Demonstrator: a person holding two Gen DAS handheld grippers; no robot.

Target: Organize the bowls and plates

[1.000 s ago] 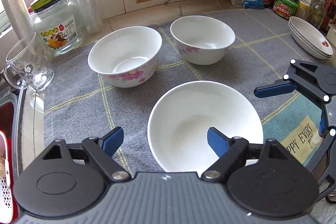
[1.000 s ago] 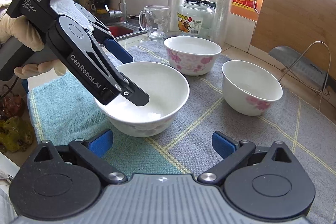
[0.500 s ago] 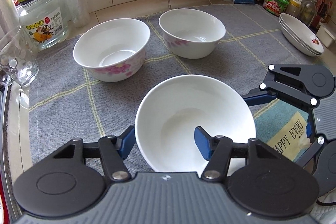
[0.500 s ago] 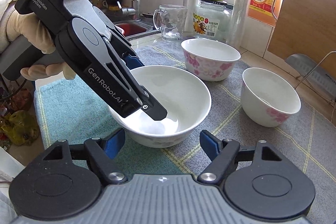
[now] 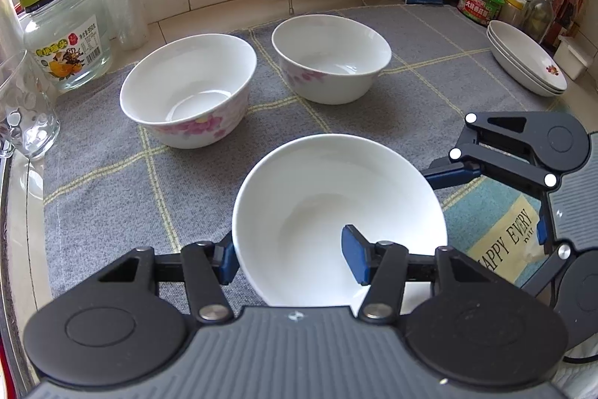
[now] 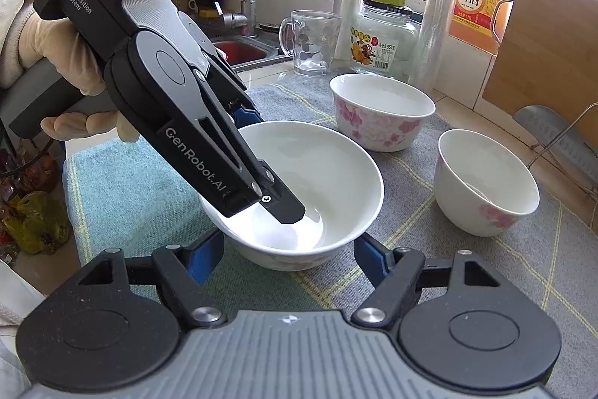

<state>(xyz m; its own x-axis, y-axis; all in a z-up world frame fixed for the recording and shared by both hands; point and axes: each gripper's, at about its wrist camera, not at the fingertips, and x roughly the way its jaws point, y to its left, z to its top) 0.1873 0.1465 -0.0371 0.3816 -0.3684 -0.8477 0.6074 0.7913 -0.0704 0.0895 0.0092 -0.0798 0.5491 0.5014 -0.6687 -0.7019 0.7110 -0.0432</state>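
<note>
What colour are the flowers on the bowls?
Pink, on the white ceramic bowls; clearest in the right wrist view.

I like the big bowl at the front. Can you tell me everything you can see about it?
The big bowl is white, shiny and round, likely ceramic, with faint pink flowers low on its outside. It is empty and sits on the grey checked cloth. The left hand-held gripper is shut on its near rim, one blue finger inside and one outside. The right hand-held gripper reaches around its other side, jaws partly closed. Two smaller flowered bowls stand apart behind it.

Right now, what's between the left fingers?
The near bowl's rim wall: one finger inside, the other outside. Both wrist views show it.
</note>
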